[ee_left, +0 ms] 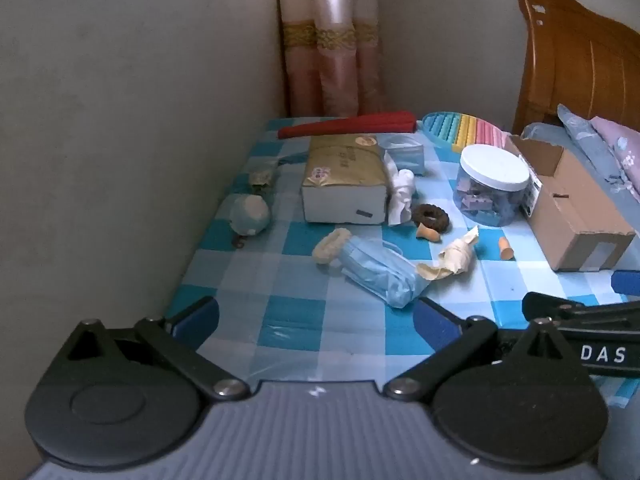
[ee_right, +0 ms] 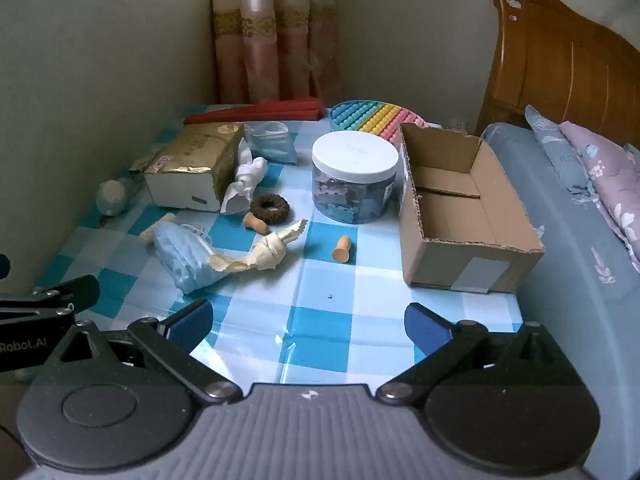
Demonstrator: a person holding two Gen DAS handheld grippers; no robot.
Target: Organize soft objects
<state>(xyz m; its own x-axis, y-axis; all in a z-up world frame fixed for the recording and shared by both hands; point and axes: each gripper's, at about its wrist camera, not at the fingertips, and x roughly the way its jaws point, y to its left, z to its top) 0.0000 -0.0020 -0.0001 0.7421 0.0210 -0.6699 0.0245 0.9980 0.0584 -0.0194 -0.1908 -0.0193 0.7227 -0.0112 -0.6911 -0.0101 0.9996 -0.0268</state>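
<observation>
Soft things lie scattered on a blue checked tablecloth [ee_left: 288,308] [ee_right: 340,312]. A pack of blue face masks [ee_left: 376,270] [ee_right: 186,258] lies mid-table, touching a cream knotted cloth [ee_left: 454,258] [ee_right: 268,254]. A white knotted cloth [ee_left: 402,192] [ee_right: 246,182] leans on a gold tissue box [ee_left: 344,178] [ee_right: 192,168]. A brown scrunchie [ee_left: 431,216] [ee_right: 271,208] and a small plush ball [ee_left: 250,214] [ee_right: 112,198] lie nearby. An open cardboard box [ee_left: 576,216] [ee_right: 460,208] stands at the right, nothing in it. My left gripper [ee_left: 316,318] and right gripper [ee_right: 310,322] hover open near the front edge, holding nothing.
A clear jar with a white lid [ee_left: 494,186] [ee_right: 355,176] stands left of the cardboard box. Two tan stoppers [ee_left: 506,249] [ee_right: 342,249] lie loose. At the back lie a red folded fan [ee_left: 348,124] and a rainbow pop toy [ee_right: 376,118]. A bed [ee_right: 580,220] adjoins the right side.
</observation>
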